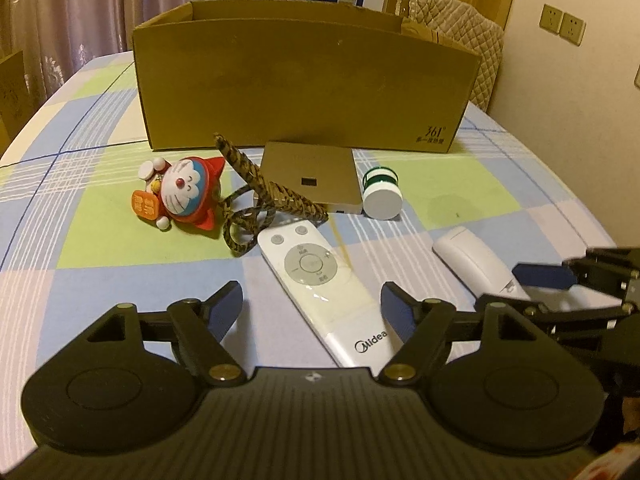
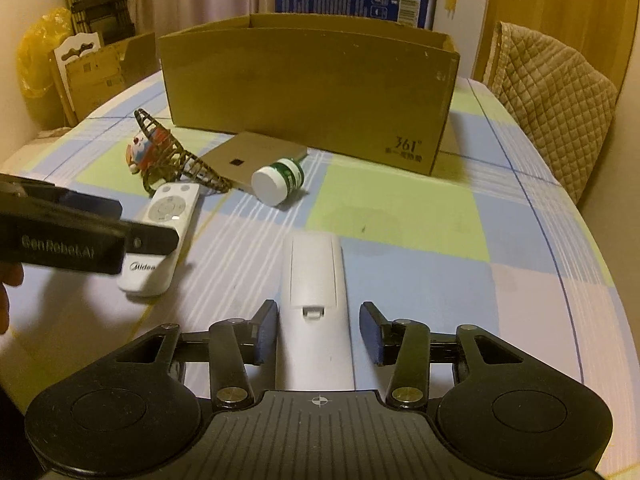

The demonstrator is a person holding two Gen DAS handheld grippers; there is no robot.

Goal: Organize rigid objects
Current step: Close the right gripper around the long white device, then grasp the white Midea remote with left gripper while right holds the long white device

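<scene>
A white Midea remote (image 1: 320,280) lies face up on the checked tablecloth, its lower end between the fingers of my left gripper (image 1: 312,304). That gripper is open, with a wide gap on the left side. A grey remote (image 2: 314,280) lies back side up, lengthwise between the fingers of my right gripper (image 2: 318,332). A narrow gap shows at the right pad, so this gripper is open too. Behind stands an open cardboard box (image 1: 304,80), also seen from the right wrist as the cardboard box (image 2: 312,88).
In front of the box lie a red and white cat figurine (image 1: 180,192), a woven brown cone with a cord (image 1: 260,188), a flat gold box (image 1: 312,176) and a white-capped green bottle (image 1: 382,194). A quilted chair back (image 2: 552,100) stands at the table's right edge.
</scene>
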